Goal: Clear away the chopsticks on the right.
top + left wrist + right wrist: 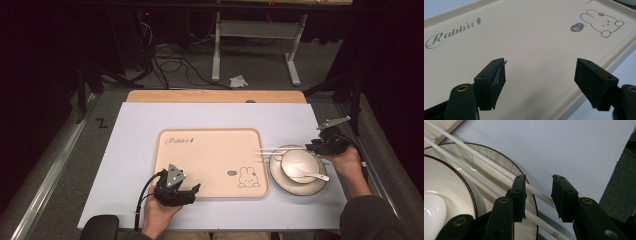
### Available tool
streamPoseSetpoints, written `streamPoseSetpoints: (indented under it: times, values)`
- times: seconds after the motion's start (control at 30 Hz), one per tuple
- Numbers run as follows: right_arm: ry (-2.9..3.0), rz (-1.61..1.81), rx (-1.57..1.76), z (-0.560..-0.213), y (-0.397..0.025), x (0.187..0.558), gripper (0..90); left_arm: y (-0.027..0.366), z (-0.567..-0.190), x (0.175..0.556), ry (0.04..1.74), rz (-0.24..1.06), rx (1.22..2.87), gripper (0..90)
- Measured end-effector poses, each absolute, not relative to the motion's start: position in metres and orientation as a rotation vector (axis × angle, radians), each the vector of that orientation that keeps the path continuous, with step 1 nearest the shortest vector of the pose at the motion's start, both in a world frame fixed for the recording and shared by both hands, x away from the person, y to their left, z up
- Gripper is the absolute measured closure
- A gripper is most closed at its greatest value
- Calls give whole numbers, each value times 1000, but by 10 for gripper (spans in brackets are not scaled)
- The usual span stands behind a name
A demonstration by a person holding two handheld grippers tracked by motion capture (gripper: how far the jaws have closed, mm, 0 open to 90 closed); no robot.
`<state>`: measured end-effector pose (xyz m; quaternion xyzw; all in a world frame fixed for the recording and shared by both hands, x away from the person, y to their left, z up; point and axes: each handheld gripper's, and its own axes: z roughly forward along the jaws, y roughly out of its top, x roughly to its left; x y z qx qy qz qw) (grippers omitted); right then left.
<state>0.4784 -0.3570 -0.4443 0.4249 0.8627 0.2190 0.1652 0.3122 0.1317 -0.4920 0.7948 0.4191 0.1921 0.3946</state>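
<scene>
A beige tray printed with "Rabbit" and a bunny lies mid-table. Right of it a brown-rimmed plate holds a white bowl and a white spoon. Two white chopsticks rest across the plate's far rim. My right gripper is at their right end. In the right gripper view its jaws stand open, with one chopstick running between them over the plate beside the bowl. My left gripper is open over the tray's near edge, with nothing between its jaws above the tray.
The pale blue table top has bare room to the left of and behind the tray. A wooden strip runs along its far edge. Beyond it are a grey floor, cables and a white desk frame.
</scene>
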Motion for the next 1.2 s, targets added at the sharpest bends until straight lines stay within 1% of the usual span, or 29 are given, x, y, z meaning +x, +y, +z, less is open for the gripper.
streamPoseSetpoints:
  times: [0.3,0.9,1.2]
  values:
    - [2502,610,1206,-450,-356,483,654,132,-492,311,1060,487,2019,255]
    - [2561,595,1168,-452,-357,480,730,130,-493,311,1048,496,2028,258]
    - [2571,587,1150,-452,-358,479,754,130,-493,311,1044,494,2033,259]
